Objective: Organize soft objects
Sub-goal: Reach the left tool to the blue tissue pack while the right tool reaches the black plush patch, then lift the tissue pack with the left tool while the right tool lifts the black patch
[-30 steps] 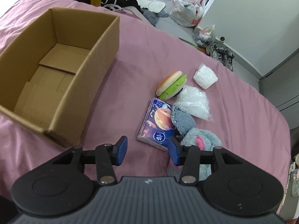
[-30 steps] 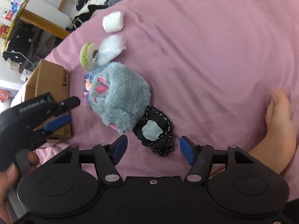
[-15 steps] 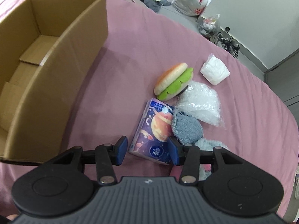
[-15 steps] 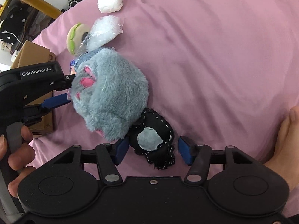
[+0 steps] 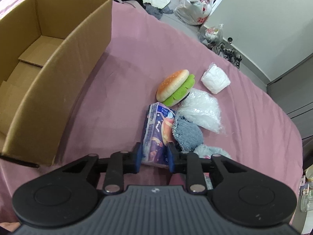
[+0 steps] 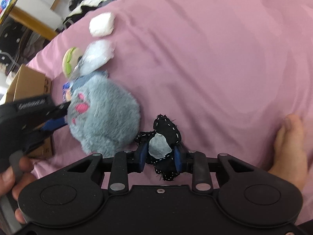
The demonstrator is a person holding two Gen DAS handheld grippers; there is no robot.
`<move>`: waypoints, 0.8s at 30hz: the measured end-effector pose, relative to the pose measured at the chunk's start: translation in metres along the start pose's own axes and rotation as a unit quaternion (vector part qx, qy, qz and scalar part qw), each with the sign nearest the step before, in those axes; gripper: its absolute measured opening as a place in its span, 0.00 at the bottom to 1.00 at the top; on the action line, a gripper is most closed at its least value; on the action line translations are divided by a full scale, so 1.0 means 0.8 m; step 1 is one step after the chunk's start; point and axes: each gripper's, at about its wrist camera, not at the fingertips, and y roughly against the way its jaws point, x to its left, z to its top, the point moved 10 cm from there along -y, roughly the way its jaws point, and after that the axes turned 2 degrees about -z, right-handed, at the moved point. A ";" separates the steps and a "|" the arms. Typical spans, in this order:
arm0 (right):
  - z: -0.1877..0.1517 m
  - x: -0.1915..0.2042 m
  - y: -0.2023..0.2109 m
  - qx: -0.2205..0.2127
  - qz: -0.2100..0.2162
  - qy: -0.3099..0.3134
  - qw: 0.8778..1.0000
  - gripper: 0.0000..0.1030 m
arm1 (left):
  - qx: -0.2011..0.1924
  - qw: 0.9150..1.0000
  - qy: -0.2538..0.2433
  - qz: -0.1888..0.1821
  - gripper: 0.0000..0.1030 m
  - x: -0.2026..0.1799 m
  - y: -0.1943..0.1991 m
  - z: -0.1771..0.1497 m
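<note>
Left hand-held gripper [image 5: 153, 157]: blue pads closed on the near end of a purple tissue pack [image 5: 156, 135] with a planet print. The pack stands tilted on its edge on the pink bed [image 5: 127, 58], its far end toward the burger.

Right hand-held gripper [image 6: 160, 154]: pads pinched on a small black fabric piece [image 6: 166, 127] with white stitching and a grey patch. The piece lies on the bed sheet just beside the grey plush.

Grey furry plush [image 6: 103, 121] with pink marks sits between the two grippers, touching the tissue pack's side. In the left wrist view only its fuzzy top [image 5: 209, 150] shows, behind the right finger. A blue-grey knitted piece [image 5: 186, 135] rests against the pack.

Beyond these, toward the bed's far edge: a soft burger toy [image 5: 175, 88], tan bun over green lettuce, lying on its side; a clear bag of white stuffing [image 5: 203, 111] touching the burger; a white wrapped bundle [image 5: 215, 80], set just apart from both.

Open cardboard box [image 5: 58, 58] stands on the bed's left side, well apart from the pile. Only its flaps show inside.

In the right wrist view, a bare foot [image 6: 289, 146] rests on the sheet at the right, and the person's hand [image 6: 11, 178] grips the left gripper's handle. That view is slightly blurred.

Floor past the bed: clothes, slippers, plastic bags.
</note>
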 end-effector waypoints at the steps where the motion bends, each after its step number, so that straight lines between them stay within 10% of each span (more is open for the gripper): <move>1: 0.001 -0.002 0.003 -0.006 -0.002 -0.003 1.000 0.27 | -0.001 1.000 -0.001 -0.001 0.21 0.000 0.003 0.000; 24: 0.049 0.019 0.086 -0.163 0.006 0.022 0.986 0.27 | -0.079 0.996 -0.008 -0.033 0.16 -0.005 0.121 0.000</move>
